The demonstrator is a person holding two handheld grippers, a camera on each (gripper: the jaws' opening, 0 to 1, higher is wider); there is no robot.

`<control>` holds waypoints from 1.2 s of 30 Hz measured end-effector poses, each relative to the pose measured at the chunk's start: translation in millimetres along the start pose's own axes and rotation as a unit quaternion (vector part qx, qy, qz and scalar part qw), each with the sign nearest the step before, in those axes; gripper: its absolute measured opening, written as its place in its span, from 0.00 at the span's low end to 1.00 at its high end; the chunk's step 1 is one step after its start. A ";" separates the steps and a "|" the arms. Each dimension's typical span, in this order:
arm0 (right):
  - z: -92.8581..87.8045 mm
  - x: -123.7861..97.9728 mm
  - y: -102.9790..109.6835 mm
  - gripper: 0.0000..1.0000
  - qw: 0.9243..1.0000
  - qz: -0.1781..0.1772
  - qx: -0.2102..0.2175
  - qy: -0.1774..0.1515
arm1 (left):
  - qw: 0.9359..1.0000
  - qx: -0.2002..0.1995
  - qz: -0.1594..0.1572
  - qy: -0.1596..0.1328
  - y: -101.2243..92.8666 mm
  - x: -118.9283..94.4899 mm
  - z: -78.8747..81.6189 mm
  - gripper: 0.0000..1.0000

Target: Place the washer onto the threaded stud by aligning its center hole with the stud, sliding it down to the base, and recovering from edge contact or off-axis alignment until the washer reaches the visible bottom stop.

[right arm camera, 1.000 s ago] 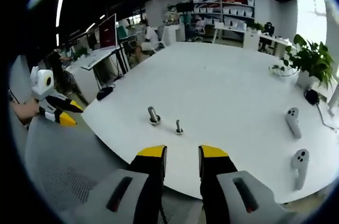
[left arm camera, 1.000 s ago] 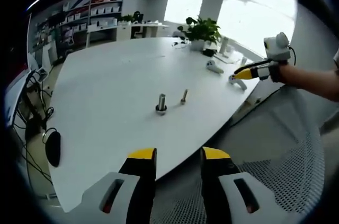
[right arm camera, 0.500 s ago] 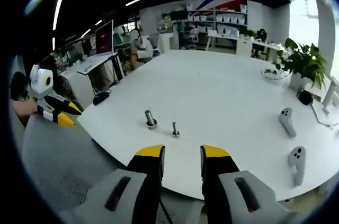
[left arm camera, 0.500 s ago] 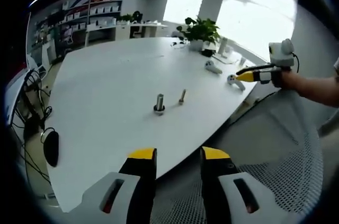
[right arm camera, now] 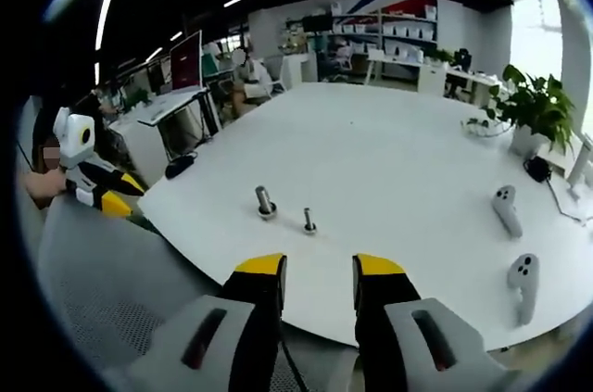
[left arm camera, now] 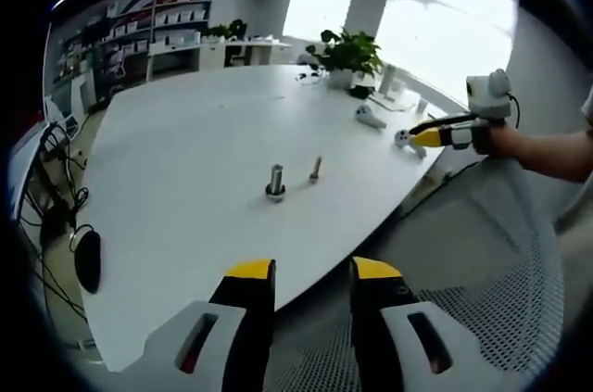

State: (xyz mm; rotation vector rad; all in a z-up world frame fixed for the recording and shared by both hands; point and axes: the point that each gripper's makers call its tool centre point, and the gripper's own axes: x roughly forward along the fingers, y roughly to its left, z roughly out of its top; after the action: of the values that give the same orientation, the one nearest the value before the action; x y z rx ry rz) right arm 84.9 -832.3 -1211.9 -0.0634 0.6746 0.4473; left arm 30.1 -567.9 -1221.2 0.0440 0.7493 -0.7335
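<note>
Both grippers hang off the table [left arm camera: 185, 132] edge, jaws parted and holding nothing: the left gripper [left arm camera: 310, 273] and the right gripper [right arm camera: 310, 268]. The stud [left arm camera: 275, 179] stands upright on the table, well ahead of both, a thinner bolt [left arm camera: 315, 168] just beside it. The washer is too small to tell.

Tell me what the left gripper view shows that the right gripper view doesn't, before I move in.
Left gripper view alone: a black mouse at the table's edge and cables beside it. Right gripper view alone: a red monitor on a side desk. Both share the white table, two upright studs, two white controllers and a potted plant.
</note>
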 end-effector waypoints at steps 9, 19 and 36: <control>-0.4 -0.8 0.4 0.31 1.000 0.002 -0.003 -0.002 | 1.000 -0.002 0.002 0.001 -0.8 0.8 0.3 0.29; -3.3 0.4 0.1 0.31 1.000 0.001 -0.002 0.006 | 1.000 -0.002 0.004 0.004 0.9 0.6 -1.3 0.28; -8.8 2.3 -0.5 0.31 1.000 0.000 -0.001 0.021 | 1.000 -0.001 0.002 -0.003 0.6 0.1 1.9 0.27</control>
State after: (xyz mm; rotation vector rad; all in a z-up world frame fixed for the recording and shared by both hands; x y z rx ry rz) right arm 81.5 -833.6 -1220.2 -0.0755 0.7161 0.4471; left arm 31.8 -568.1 -1220.0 0.0403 0.7438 -0.7291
